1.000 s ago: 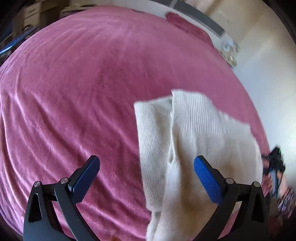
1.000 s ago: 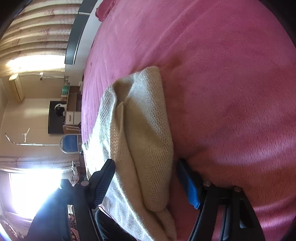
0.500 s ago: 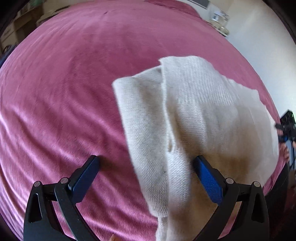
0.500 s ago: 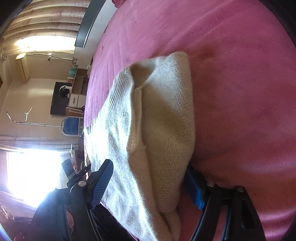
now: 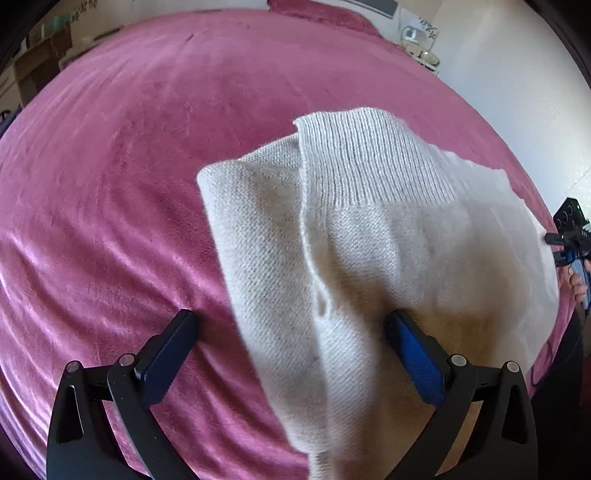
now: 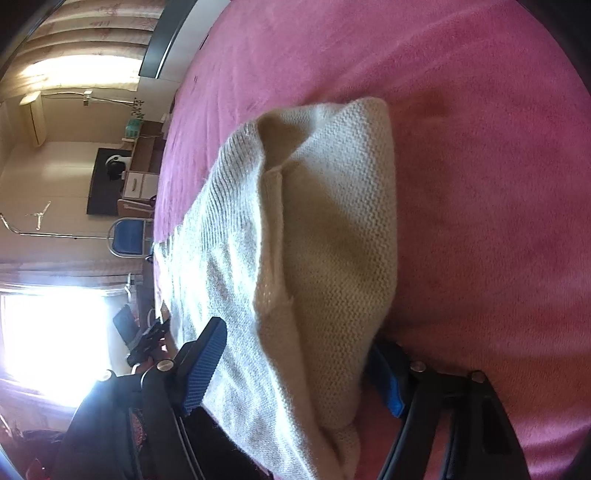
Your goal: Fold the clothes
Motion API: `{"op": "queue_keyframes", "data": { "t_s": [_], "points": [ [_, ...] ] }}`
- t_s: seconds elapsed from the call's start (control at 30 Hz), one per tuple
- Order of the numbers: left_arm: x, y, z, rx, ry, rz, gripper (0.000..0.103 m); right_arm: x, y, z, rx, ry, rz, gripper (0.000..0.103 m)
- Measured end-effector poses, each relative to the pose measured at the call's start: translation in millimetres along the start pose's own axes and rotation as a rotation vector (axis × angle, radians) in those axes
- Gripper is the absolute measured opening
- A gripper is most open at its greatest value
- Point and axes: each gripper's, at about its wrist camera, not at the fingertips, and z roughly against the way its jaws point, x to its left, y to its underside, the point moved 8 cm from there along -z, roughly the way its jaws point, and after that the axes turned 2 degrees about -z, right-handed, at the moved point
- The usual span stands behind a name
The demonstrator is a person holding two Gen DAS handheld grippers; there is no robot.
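Note:
A cream knitted sweater (image 5: 369,236) lies folded on the pink bedspread (image 5: 129,166), ribbed hem on top. My left gripper (image 5: 291,325) stands open just above the near end; one fold lies between its fingers, and the right fingertip (image 5: 402,328) sits under the fabric's edge. In the right wrist view the sweater (image 6: 325,221) runs up between the fingers of my right gripper (image 6: 299,354). Its jaws are closing around the thick folded end, with a gap still showing at the left pad (image 6: 207,354). The right gripper (image 5: 570,236) also shows at the bed's right edge.
A pink pillow (image 5: 321,11) and a bedside shelf (image 5: 417,40) with small items sit at the bed's far end. Beyond the bed's side are a blue chair (image 6: 129,236), a desk (image 6: 144,155) and a bright window (image 6: 48,332). A hand carries the left gripper (image 6: 147,339).
The left gripper has sunk and come closer, so the sweater fills more of its view. The right gripper has edged in along the fold, its right finger now tucked beneath the fabric.

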Motion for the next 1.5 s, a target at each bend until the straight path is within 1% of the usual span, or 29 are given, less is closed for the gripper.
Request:
{"op": "queue_keyframes", "data": {
  "t_s": [0.03, 0.1, 0.17, 0.23, 0.3, 0.33, 0.37, 0.4, 0.43, 0.47, 0.5, 0.53, 0.57, 0.67, 0.8, 0.9, 1.0, 1.03, 1.1, 1.13, 1.17, 1.23, 1.3, 1.33, 1.37, 1.43, 1.47, 1.5],
  "points": [
    [-2, 0, -1, 0.002, 0.006, 0.005, 0.101, 0, 1, 0, 0.000, 0.015, 0.007, 0.069],
    [-8, 0, -3, 0.012, 0.022, 0.009, 0.097, 0, 3, -1, 0.008, 0.060, 0.044, 0.062],
    [-9, 2, -5, 0.016, 0.015, 0.007, 0.095, 0, 6, -2, 0.014, 0.114, 0.083, 0.050],
    [-11, 5, -5, 0.016, 0.003, 0.007, 0.094, -2, 7, -2, 0.014, 0.148, 0.109, 0.042],
    [-16, 8, -4, 0.014, -0.005, -0.008, 0.088, -1, 8, -3, 0.014, 0.152, 0.126, 0.033],
    [-18, 9, -3, 0.010, -0.007, -0.020, 0.082, -1, 9, -3, 0.013, 0.158, 0.131, 0.028],
    [-21, 11, -2, 0.004, -0.009, -0.034, 0.077, -1, 9, -4, 0.009, 0.170, 0.131, 0.025],
    [-23, 13, -1, -0.004, -0.019, -0.048, 0.074, -1, 9, -5, 0.006, 0.185, 0.133, 0.024],
    [-25, 16, 0, -0.014, -0.026, -0.056, 0.067, 0, 10, -6, 0.002, 0.205, 0.138, 0.022],
    [-26, 17, 2, -0.028, -0.012, -0.051, 0.062, 1, 10, -6, -0.001, 0.234, 0.155, 0.020],
    [-28, 19, 5, -0.042, 0.006, -0.043, 0.043, 4, 11, -7, -0.007, 0.271, 0.182, 0.020],
    [-30, 21, 7, -0.055, 0.025, -0.035, 0.026, 8, 12, -7, -0.013, 0.306, 0.207, 0.019],
    [-33, 23, 8, -0.063, 0.030, -0.034, 0.024, 11, 14, -7, -0.020, 0.336, 0.228, 0.019],
    [-42, 30, 10, -0.077, 0.007, -0.069, 0.022, 15, 18, -6, -0.048, 0.375, 0.256, 0.018],
    [-42, 39, 17, -0.098, 0.022, -0.015, 0.021, 16, 21, 5, -0.092, 0.350, 0.225, 0.017],
    [-48, 47, 29, -0.136, -0.006, -0.008, 0.020, 23, 24, 16, -0.123, 0.358, 0.239, 0.017],
    [-36, 18, 36, -0.191, -0.026, 0.044, 0.019, 44, 25, 28, -0.162, 0.403, 0.315, 0.016],
    [-34, 13, 44, -0.216, -0.027, 0.066, 0.018, 53, 25, 32, -0.173, 0.414, 0.344, 0.016],
    [21, 10, 66, -0.267, -0.011, 0.106, 0.018, 72, 26, 39, -0.195, 0.436, 0.403, 0.016],
    [24, 20, 79, -0.295, -0.005, 0.122, 0.017, 82, 26, 43, -0.206, 0.447, 0.433, 0.016],
    [10, 25, 99, -0.313, 0.002, 0.133, 0.017, 93, 26, 45, -0.213, 0.453, 0.459, 0.016],
    [2, 29, 117, -0.342, 0.019, 0.140, 0.016, 117, 23, 47, -0.213, 0.449, 0.495, 0.016],
    [-20, 6, 100, -0.366, 0.036, 0.151, 0.016, 137, 13, 50, -0.216, 0.436, 0.527, 0.016],
    [-16, -9, 101, -0.382, 0.046, 0.162, 0.016, 151, 8, 50, -0.217, 0.427, 0.544, 0.016],
    [-11, -12, 105, -0.396, 0.052, 0.172, 0.015, 165, 5, 51, -0.219, 0.420, 0.563, 0.016],
    [0, -12, 121, -0.436, 0.060, 0.204, 0.014, 195, 2, 49, -0.220, 0.406, 0.610, 0.016],
    [-1, -12, 122, -0.450, 0.062, 0.221, 0.014, 211, 1, 43, -0.216, 0.401, 0.632, 0.016],
    [6, -10, 123, -0.467, 0.060, 0.242, 0.014, 227, 1, 37, -0.208, 0.399, 0.663, 0.016]
  ]
}}
